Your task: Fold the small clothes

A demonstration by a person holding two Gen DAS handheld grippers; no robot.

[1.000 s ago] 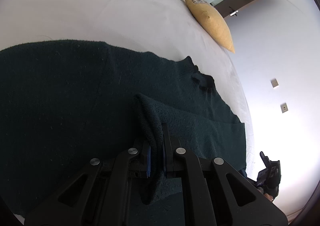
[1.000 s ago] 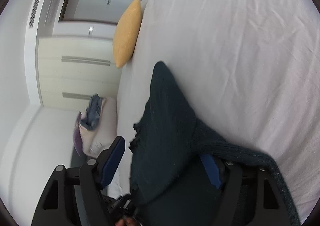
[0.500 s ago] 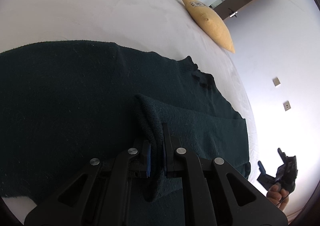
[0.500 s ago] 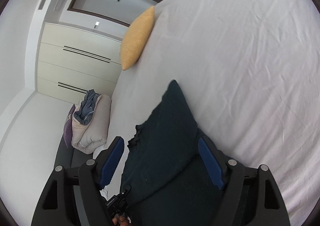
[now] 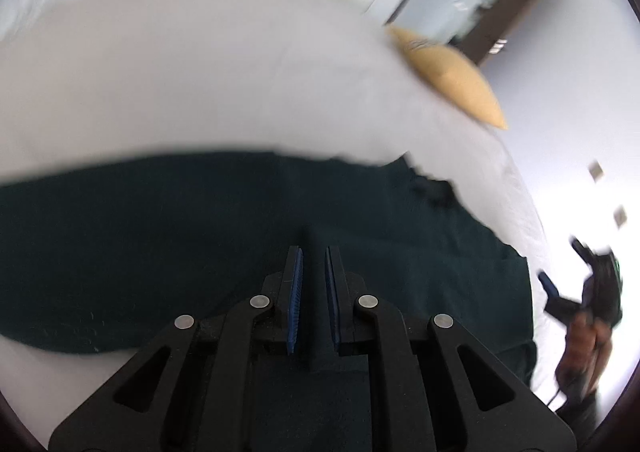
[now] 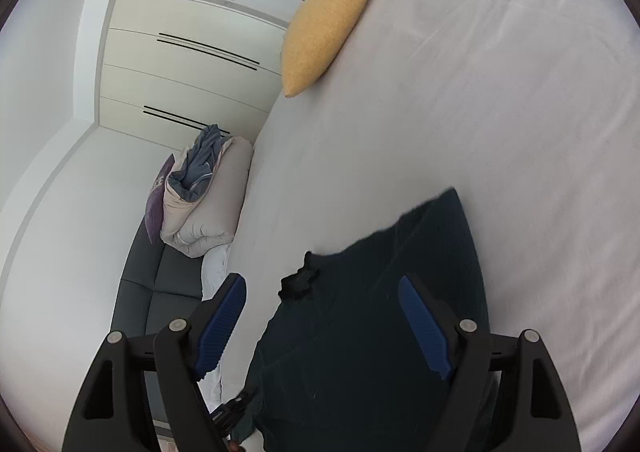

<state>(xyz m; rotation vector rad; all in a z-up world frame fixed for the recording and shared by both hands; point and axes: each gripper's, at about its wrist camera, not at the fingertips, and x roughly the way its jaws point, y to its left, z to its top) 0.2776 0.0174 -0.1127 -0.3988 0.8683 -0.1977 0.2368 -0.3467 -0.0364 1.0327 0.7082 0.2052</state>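
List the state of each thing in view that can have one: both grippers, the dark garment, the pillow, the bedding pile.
left gripper: jaws opening, nothing pinched between the pads.
right gripper: open wide, empty.
dark green sweater: lying flat on the bed, partly folded.
yellow pillow: resting at the bed's edge.
bundled duvet: heaped on the dark sofa.

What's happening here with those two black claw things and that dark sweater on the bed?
A person holds a gripper in each hand and is folding a dark green sweater spread on a white bed. The left gripper is opening its jaws just above the sweater, with nothing clearly pinched between them. The right gripper is wide open and empty, above the sweater's collar end. A yellow pillow lies further up the bed.
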